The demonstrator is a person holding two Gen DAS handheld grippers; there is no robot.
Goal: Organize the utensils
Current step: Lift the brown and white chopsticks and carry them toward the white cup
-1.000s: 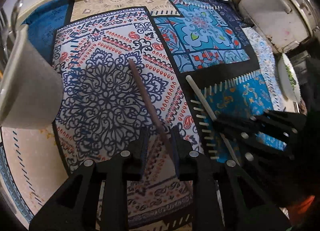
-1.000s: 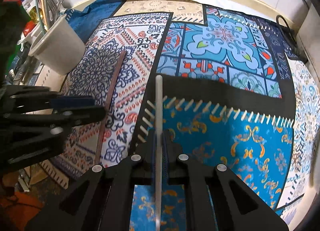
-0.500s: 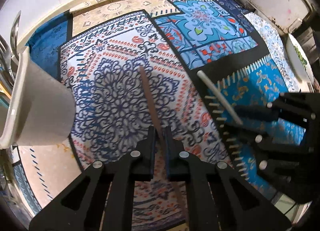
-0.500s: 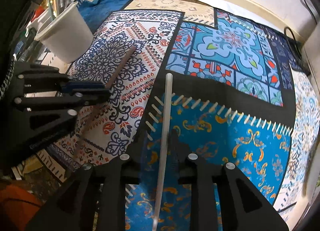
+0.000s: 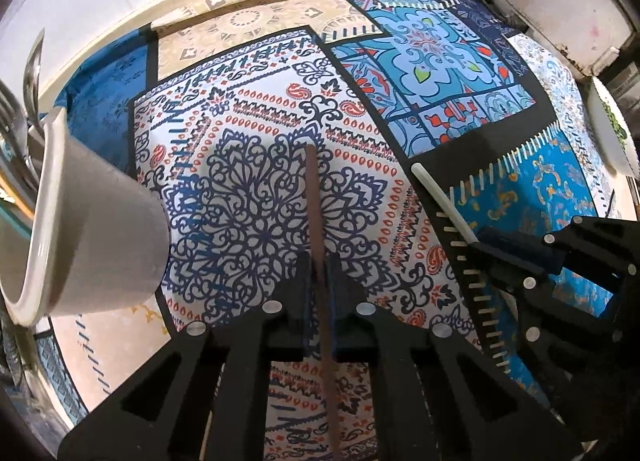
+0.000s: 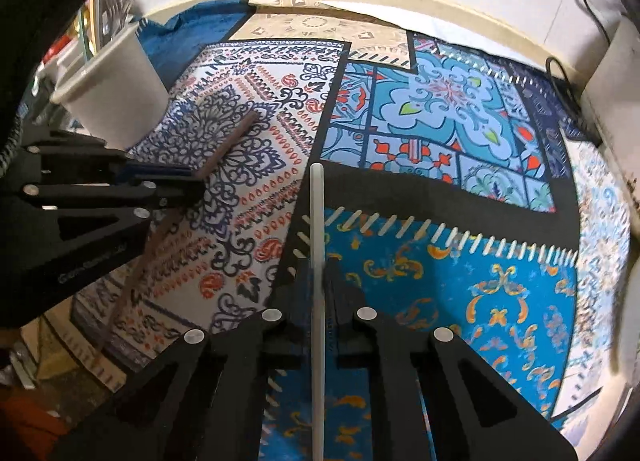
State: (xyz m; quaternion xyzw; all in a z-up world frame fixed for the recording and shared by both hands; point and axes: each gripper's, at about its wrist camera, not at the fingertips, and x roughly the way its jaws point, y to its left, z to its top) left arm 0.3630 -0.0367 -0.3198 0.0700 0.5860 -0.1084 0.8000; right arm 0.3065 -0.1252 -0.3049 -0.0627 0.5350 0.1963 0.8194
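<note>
Left wrist view: white utensil cup (image 5: 92,229) at far left with metal cutlery standing in it; a second ago the left hand-held gripper (image 5: 318,273) stood open astride the brown chopstick (image 5: 314,201), now its jaws are clenched on that stick near mid-length, tip pointing away over the patterned cloth on the table (image 5: 248,73). To the right, the right hand-held gripper (image 5: 516,257) pinches the white chopstick (image 5: 442,197); half a second back its jaws stood apart from the stick, now clamped again. Right wrist view confirms it: cup (image 6: 116,97) upper left, left hand-held gripper (image 6: 192,181) gripping the brown chopstick (image 6: 232,141), white chopstick (image 6: 316,213) running straight up between the right hand-held gripper (image 6: 318,273) pads. Reading: both sticks now secured, one per hand; the likely next step is carrying them to the cup. Both sticks slim, straight and rigid, the white round-tipped. Whether either has left the cloth, cannot tell.
</note>
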